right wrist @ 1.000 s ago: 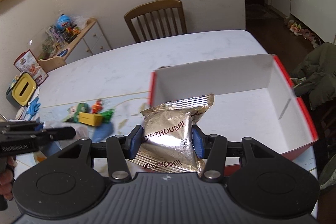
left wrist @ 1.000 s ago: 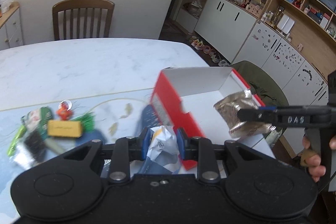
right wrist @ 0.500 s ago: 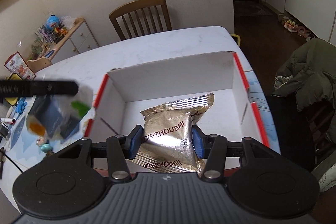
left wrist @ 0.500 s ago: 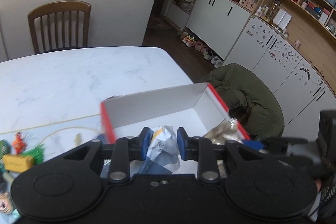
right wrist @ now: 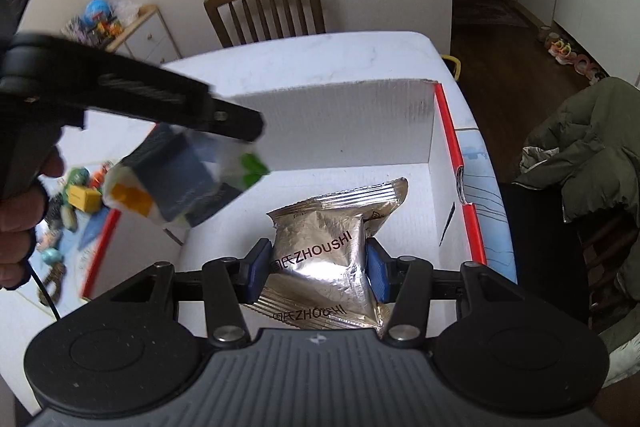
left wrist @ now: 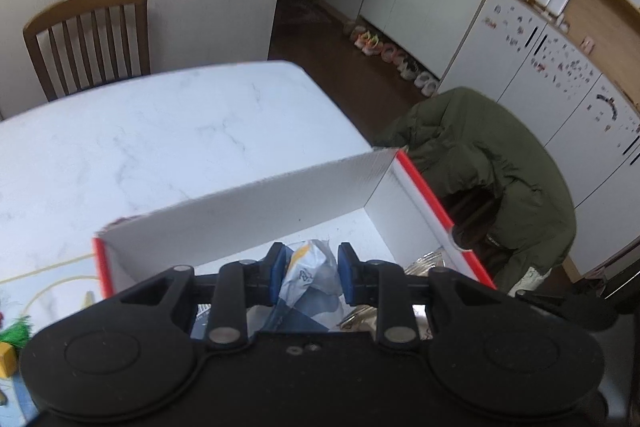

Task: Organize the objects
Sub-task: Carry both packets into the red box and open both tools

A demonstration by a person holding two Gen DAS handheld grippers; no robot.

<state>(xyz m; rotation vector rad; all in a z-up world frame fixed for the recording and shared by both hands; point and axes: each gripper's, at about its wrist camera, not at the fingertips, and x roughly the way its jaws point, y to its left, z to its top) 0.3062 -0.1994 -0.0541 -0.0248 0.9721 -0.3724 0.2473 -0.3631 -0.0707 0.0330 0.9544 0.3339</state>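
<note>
left gripper (left wrist: 307, 273) pinching blue-white packet (left wrist: 308, 275), right gripper (right wrist: 319, 261) clamping silver pouch (right wrist: 332, 235), both hovering over box (right wrist: 344, 123); risking packets colliding or catching rim.

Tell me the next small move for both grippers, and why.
Probably lower slightly and open both. The right gripper holds the foil packet and the left gripper the blue-white packet, both already over the open box.
</note>
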